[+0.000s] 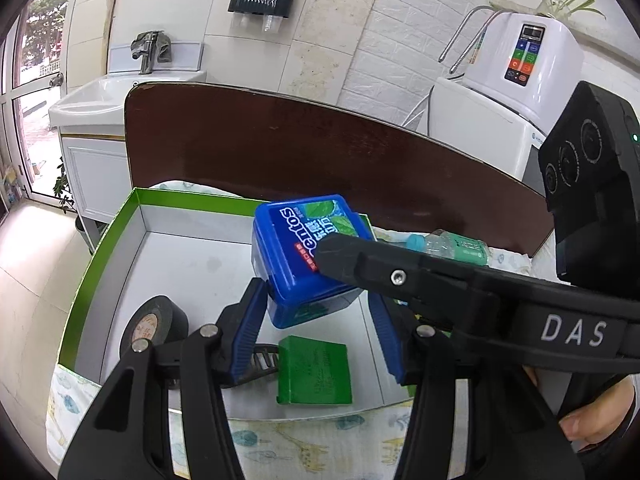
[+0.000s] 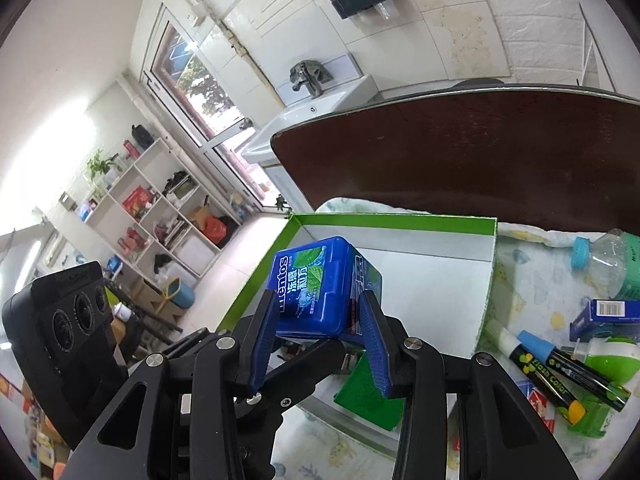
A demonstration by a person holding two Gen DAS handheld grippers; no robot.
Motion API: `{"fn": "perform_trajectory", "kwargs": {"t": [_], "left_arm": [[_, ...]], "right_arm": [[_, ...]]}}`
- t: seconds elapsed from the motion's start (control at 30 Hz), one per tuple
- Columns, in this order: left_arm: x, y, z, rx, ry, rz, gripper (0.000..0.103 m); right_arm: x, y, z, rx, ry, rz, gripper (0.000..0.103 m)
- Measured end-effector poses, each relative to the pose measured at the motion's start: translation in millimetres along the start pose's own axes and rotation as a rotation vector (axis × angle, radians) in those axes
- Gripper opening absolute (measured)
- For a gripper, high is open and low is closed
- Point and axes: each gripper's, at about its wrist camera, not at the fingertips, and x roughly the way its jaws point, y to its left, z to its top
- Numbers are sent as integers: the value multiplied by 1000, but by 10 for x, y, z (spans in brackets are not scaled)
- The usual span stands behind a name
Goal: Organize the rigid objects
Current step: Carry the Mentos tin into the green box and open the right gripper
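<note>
A blue Mentos box (image 1: pixel 296 240) hangs tilted above the green-rimmed cardboard tray (image 1: pixel 140 216). My right gripper (image 2: pixel 318 296) is shut on it, blue pads against two opposite sides of the box (image 2: pixel 312 280). In the left wrist view one black right finger (image 1: pixel 344 260) lies across the label. My left gripper (image 1: pixel 315 290) stands under the box, and its pads sit against the lower sides. Inside the tray lie a black tape roll (image 1: pixel 154 328) and a small green box (image 1: pixel 316 372).
A patterned cloth (image 2: pixel 532 280) covers the table under the tray (image 2: pixel 400 222). To the tray's right lie a clear bottle (image 2: pixel 608 264), marker pens (image 2: pixel 560 376), a blue carton (image 2: pixel 604 316) and a green round item (image 2: pixel 612 360). A dark brown tabletop (image 1: pixel 320 148) runs behind.
</note>
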Motion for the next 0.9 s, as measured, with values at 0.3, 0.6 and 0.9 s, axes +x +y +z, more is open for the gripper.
{"fn": "perform_trajectory", "kwargs": {"t": [0.3, 0.6, 0.9], "left_arm": [[155, 473, 66, -53, 18, 15, 51], [352, 747, 48, -73, 64, 42, 49], [473, 855, -12, -95, 104, 53, 49]], "right_arm": [[565, 58, 113, 0, 72, 2, 45], [1043, 42, 137, 15, 143, -5, 46], [1274, 1, 112, 20, 191, -32, 46]]}}
